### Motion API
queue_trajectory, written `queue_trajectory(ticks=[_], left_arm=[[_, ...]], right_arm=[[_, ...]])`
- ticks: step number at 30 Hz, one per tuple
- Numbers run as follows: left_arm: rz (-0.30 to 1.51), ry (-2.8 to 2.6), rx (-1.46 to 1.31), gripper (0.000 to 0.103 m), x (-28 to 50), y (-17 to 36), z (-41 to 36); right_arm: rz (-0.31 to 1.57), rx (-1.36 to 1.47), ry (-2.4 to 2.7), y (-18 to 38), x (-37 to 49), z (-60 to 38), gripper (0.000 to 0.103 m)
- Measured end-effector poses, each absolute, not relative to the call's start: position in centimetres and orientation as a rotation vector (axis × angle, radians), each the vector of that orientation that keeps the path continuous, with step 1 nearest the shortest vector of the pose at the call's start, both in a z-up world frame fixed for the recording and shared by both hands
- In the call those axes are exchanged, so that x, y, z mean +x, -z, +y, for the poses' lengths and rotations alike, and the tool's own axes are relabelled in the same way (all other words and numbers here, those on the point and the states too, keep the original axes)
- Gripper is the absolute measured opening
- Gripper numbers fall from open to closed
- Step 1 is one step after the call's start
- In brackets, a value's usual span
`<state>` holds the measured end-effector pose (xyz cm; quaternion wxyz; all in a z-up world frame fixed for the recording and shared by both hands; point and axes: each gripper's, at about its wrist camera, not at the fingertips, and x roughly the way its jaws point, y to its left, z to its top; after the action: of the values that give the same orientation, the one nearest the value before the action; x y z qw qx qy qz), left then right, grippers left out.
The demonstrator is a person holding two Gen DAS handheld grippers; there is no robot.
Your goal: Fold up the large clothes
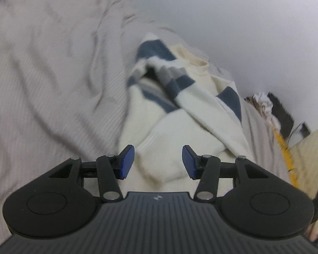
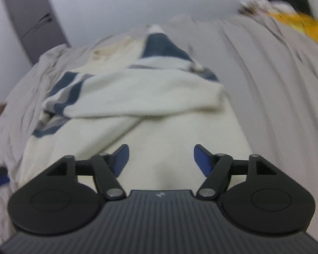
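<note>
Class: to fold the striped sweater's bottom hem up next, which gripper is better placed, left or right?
Probably the left gripper: it is open, with the sweater's ribbed hem right between its fingers. The right gripper, also open, is over the plain body.

Both views are smeared by motion. In the left wrist view the bed cover [image 1: 53,84] left of the jaws is blurred, and its stripes run together. The far end of the sweater [image 1: 180,110], ahead of the jaws, folds over itself and hides what lies under it. The clutter [image 1: 265,105] to the far right is too small to name. In the right wrist view a yellow thing [image 2: 303,23], ahead and right of the jaws, is cut by the edge and only a streak.
</note>
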<state>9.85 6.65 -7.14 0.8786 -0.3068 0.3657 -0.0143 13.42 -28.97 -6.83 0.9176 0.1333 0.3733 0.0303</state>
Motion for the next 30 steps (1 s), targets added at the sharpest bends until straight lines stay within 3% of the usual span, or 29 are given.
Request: queue_trajectory(ticks=[2,4,9,20,30], left_arm=[[0.779,0.025,-0.718,0.056,9.4,8.1,7.8],[0.798,0.018,-0.766,0.056,9.4,9.1,8.6],[0.818,0.012,-0.827,0.056,9.8,10.8,9.2],[0.808,0.195,-0.856,0.057,10.9,11.4,7.6],[0.847,0.202,-0.972,0.057,9.9,12.4,7.6]], right_arm=[[0.802,0.355,-0.028,7.6,13.5,-30.5,0.071],[0.831,0.445,0.027,8.6,13.6,-32.1,0.079],[0.848,0.597,0.154,10.4,13.8,-34.8,0.079],[0.872,0.59,0.296,11.8,14.3,-36.5,0.082],[0.857,1.046,-0.048,12.6,12.5,-37.6,0.084]])
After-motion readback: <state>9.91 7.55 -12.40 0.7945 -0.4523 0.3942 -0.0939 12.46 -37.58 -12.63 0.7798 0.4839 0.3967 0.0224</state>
